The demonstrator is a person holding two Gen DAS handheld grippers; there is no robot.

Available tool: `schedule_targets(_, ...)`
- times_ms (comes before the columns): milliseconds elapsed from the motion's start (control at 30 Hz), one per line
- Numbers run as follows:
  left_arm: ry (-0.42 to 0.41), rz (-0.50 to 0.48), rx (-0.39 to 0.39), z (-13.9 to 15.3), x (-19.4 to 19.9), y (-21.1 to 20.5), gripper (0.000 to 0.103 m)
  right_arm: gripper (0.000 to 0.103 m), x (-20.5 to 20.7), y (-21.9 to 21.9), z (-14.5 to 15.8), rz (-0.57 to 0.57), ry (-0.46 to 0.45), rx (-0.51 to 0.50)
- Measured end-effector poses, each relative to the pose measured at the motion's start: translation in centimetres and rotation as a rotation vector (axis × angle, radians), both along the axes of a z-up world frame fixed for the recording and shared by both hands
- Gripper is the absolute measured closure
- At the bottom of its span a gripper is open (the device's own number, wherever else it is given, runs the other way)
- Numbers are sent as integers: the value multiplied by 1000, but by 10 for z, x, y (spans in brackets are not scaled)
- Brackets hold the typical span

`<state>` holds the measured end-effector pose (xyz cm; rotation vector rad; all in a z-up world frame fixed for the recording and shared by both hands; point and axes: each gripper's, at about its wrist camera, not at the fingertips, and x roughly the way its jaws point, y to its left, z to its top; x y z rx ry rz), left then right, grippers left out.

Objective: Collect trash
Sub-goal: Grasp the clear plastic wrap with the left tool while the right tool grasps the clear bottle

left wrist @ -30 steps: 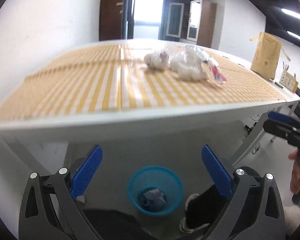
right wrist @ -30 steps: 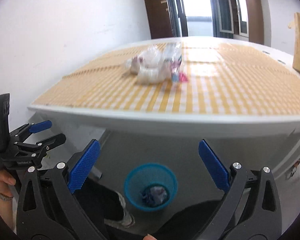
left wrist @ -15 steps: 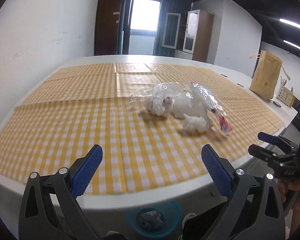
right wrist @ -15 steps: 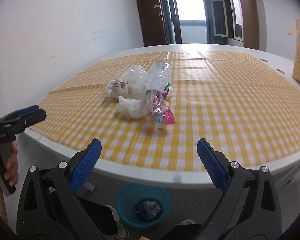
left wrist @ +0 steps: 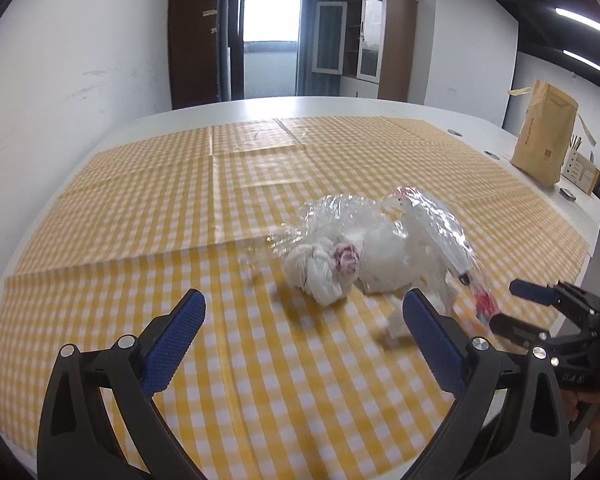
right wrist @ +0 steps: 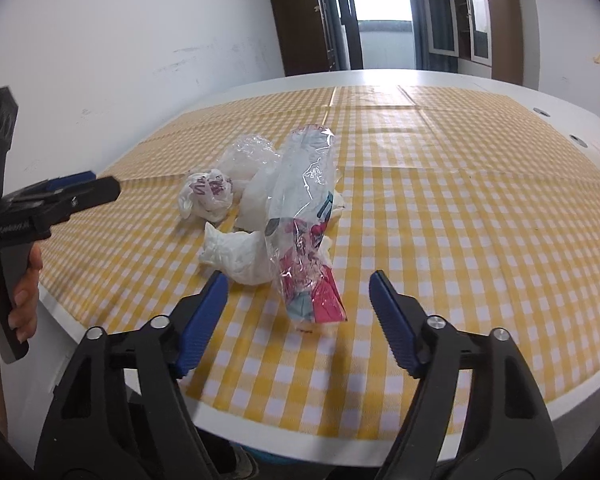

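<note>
On the yellow checked cloth (right wrist: 440, 208) near the counter's (right wrist: 572, 372) front edge lies a small heap of trash: a clear wrapper (right wrist: 306, 216) with a red and blue printed end, crumpled white tissue (right wrist: 236, 256), and a knotted white bag (left wrist: 320, 268) with pink print. All of it looks light, soft and crinkly; the wrapper is likely slippery, so its bunched printed end seems the surest hold. Just before that end, the right gripper (right wrist: 298, 308) hovers with jaws spread wide, empty. Beside it, the left gripper (left wrist: 304, 332) is equally wide and empty, facing the knotted bag. Far off to the right stands a brown paper bag (left wrist: 544, 136).
</note>
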<state>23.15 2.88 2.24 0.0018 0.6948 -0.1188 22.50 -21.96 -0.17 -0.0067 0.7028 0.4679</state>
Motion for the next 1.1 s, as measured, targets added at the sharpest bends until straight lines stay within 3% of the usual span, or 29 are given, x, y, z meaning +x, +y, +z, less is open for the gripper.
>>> schedule_targets(133,35,-27,40,-1,34,-8,6,57,9,5,-6,-4,26,-48)
schedule_targets(200,52,-39,116,-7,53,-18,7,68,14,8,-11,-5,45,-59)
schedule_targets(367,86,-91,193,-17,82,-37,7,78,16,0,-15,-10,56,-46)
schedule_targets(567,117,-122,223,-23,108,-50,7,89,16,-19,-8,-27,35,-8)
schedule_targets(733,138,-141,174,-26,128,-54,20,91,13,-27,-3,-30,18,-2)
schedule_targets(800,175,-143,128,-32,137,-54,39,91,14,-29,-3,-32,17,2)
schedule_targets(900,159,-113,99,-30,139,-52,51,91,13,-30,-3,-31,15,3)
schedule_targets(1033,117,-15,137,-22,137,-38,57,92,7,-33,0,-29,5,3)
schedule_targets(1100,130,15,63,-18,136,-21,59,92,4,-35,0,-31,1,8)
